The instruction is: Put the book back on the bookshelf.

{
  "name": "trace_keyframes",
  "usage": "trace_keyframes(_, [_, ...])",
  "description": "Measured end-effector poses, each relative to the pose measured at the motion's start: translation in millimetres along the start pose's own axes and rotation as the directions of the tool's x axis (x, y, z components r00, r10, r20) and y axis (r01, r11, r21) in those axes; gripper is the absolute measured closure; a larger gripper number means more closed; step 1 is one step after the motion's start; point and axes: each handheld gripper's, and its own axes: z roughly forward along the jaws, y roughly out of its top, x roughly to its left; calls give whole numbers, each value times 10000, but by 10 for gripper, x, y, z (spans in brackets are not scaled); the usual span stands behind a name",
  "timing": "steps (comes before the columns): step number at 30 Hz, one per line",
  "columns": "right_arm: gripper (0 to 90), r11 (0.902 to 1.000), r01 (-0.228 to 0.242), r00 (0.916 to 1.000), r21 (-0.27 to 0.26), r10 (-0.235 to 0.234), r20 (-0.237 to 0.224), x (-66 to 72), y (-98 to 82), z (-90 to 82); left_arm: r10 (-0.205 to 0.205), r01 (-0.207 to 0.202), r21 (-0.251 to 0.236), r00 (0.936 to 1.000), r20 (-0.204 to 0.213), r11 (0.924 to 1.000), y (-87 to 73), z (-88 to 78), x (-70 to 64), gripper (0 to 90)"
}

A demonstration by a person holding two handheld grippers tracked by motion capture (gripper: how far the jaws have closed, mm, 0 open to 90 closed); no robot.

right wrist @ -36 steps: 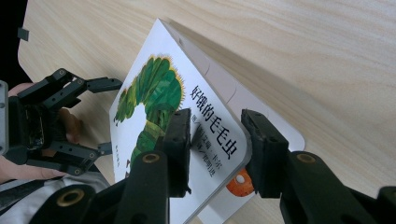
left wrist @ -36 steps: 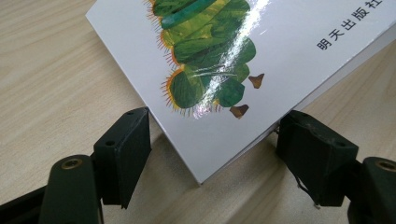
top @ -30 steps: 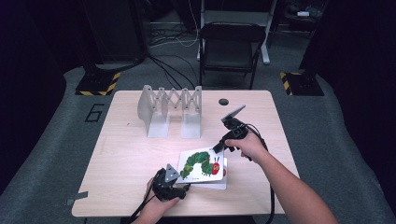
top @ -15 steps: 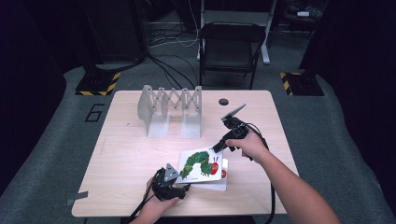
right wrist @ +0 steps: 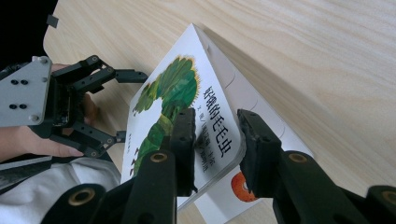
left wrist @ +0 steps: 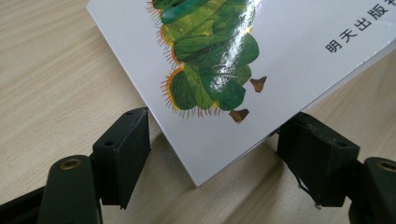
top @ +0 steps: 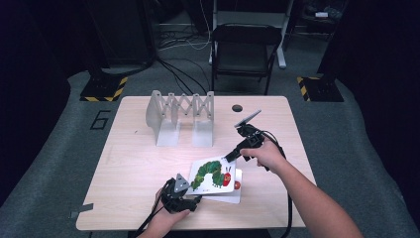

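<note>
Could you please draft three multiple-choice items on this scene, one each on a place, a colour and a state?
1. Where does the picture book lie? A beside the rack's feet; B near the table's front edge; C on the chair.
2. The caterpillar on its cover is mostly: A green; B blue; C grey.
3. The book's cover is: A flat shut; B lifted at one edge; C torn off.

Answers: 1 B, it lies between the left gripper and the right gripper, well short of the rack. 2 A, green body segments. 3 B, the cover tilts above a lower white layer.

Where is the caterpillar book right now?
In the high view, the caterpillar book lies at the table's near edge, between the left gripper and right gripper.
</note>
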Motion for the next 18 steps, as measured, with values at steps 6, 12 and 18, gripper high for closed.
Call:
trace_keyframes(6, [718,9991,406,9991,80,-404,-153,15,-33,-5,62,-62,109,10000,21,9999,10,-9,29,237])
trace_keyframes(12, [729,9967,810,9963,71,-808,-294,45,-61,-36,184,-185,284,9998,41,9994,15,-9,14,233])
trace_keyframes(18, [734,9948,996,9943,203,-988,-398,58,-80,-50,406,-415,331,9988,274,9986,16,-18,34,235])
